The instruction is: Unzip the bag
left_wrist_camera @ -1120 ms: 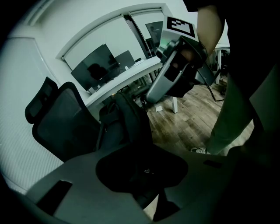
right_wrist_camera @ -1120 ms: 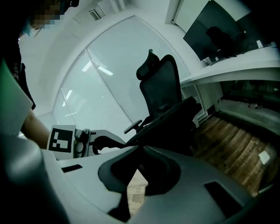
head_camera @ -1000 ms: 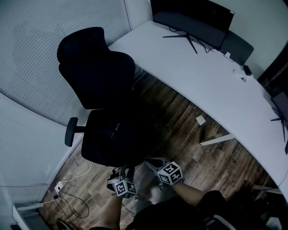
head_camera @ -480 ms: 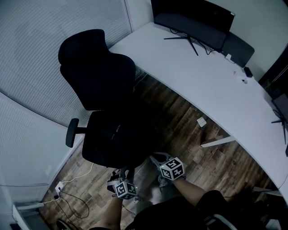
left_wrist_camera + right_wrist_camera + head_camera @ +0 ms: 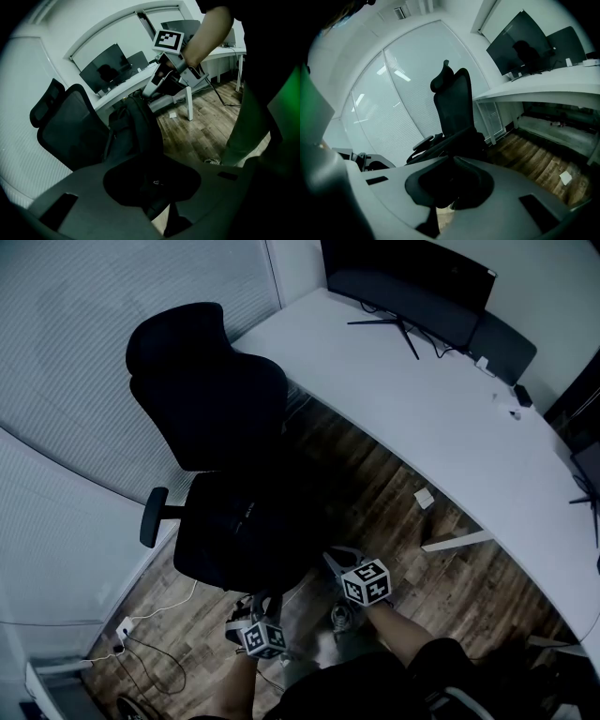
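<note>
Backpack of black fabric (image 5: pixel 255 519) stands on the seat of a black mesh office chair (image 5: pixel 208 390). The left tongs (image 5: pixel 249 604) are clamped on its lower dark fabric. The right tongs (image 5: pixel 330 559) are pressed together at its top; any zip pull between them is indiscernible.

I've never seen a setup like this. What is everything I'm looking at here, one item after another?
chair: one, black, beside the desk.
bag: one, black, upright on the chair.
desk: one, white, curved, right of the chair.
monitors: at least two, black, on the desk's far end.
floor: brown wood planks.
blinds: pale grey, wall left of the chair.
cable: one, white, on the floor, lower left.
scrap: one, white, on the floor by the desk.
left gripper: one, grey, seemingly closed on the bag's dark fabric.
right gripper: one, grey, jaws together at the bag's top.
forearms: two, bare, behind the grippers.
</note>
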Tool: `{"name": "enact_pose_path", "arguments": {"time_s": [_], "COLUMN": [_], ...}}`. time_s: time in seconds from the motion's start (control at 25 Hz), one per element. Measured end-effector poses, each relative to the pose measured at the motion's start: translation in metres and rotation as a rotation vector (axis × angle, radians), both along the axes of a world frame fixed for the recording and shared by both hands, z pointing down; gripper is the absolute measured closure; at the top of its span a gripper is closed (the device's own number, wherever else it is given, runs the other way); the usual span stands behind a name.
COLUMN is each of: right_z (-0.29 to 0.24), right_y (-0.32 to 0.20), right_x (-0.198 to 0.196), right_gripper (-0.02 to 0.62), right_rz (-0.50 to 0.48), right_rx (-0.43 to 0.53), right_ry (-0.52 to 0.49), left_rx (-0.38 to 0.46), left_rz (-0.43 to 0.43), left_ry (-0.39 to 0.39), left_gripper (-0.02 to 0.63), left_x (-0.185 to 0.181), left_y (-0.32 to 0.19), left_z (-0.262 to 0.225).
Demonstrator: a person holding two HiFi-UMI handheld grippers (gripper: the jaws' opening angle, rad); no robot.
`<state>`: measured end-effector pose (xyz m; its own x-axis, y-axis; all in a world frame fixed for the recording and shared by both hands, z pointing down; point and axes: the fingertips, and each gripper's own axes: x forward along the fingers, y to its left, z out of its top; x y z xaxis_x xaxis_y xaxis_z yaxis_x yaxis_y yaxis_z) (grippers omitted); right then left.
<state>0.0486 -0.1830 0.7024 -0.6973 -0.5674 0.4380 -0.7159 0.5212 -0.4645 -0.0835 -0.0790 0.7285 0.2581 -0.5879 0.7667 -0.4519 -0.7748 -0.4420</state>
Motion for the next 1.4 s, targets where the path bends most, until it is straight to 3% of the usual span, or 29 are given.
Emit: {"name": "enact_pose_path", "arguments": {"time_s": [0.56,1.04,1.4], "right_z": [0.005,0.019,0.038], "right_y": [-0.052,-0.091,-0.118], "right_x": [0.032,0.038,0.036], "right_gripper": [0.541,0.541,0.541], "right_rz": [0.121,0.175,0.171], "right_rx": [-0.005,-0.046,-0.066], "right_ry": [0.011,0.025,0.101], "left_rx": [-0.01,-0.019,-0.02], "left_rz": [-0.022,-0.026,-0.007], "left_ry": [0.001,0.006,0.003], "left_gripper": [0.509,0.509,0.509], "left_x": [0.005,0.003,0.006], "left_y": [-0.001,0.001,-0.003], "left_z": [-0.001,0.004,-0.001]}}
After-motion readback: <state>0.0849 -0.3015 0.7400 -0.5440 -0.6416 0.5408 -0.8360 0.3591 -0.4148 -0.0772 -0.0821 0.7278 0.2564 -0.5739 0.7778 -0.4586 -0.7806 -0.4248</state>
